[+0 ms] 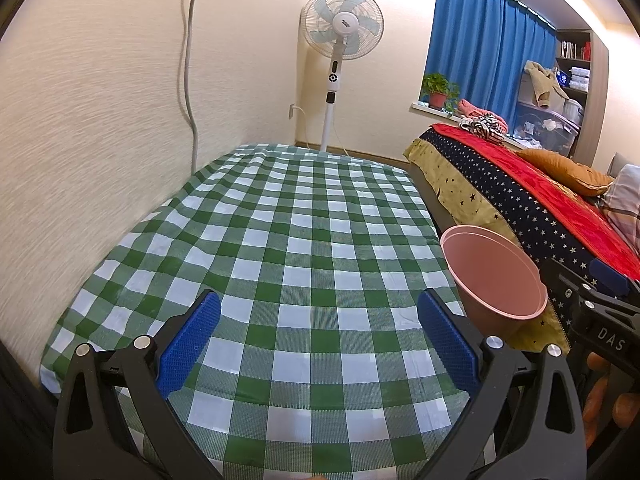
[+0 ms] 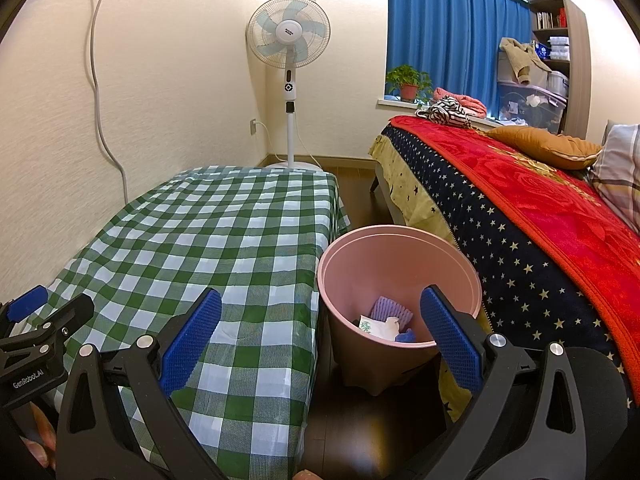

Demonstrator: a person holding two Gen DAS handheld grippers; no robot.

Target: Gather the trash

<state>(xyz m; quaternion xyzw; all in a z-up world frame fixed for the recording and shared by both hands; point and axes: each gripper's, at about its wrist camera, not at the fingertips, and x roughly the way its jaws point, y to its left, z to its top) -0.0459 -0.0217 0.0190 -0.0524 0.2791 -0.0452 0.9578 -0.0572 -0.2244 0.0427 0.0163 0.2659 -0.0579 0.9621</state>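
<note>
A pink trash bin (image 2: 400, 264) stands on the floor between the checkered table and the bed. It holds a purple item (image 2: 390, 310), white paper (image 2: 378, 326) and a blue scrap (image 2: 406, 336). The bin also shows in the left wrist view (image 1: 494, 272). My right gripper (image 2: 320, 336) is open and empty, just in front of the bin's near rim. My left gripper (image 1: 320, 336) is open and empty above the green-and-white checkered tablecloth (image 1: 280, 232). The right gripper's body shows at the right edge of the left wrist view (image 1: 600, 320).
The checkered table (image 2: 208, 232) stands against the left wall. A bed (image 2: 520, 208) with a red blanket and star sheet is at the right. A standing fan (image 2: 289, 52) is in the far corner. A cable (image 2: 98, 80) hangs down the wall.
</note>
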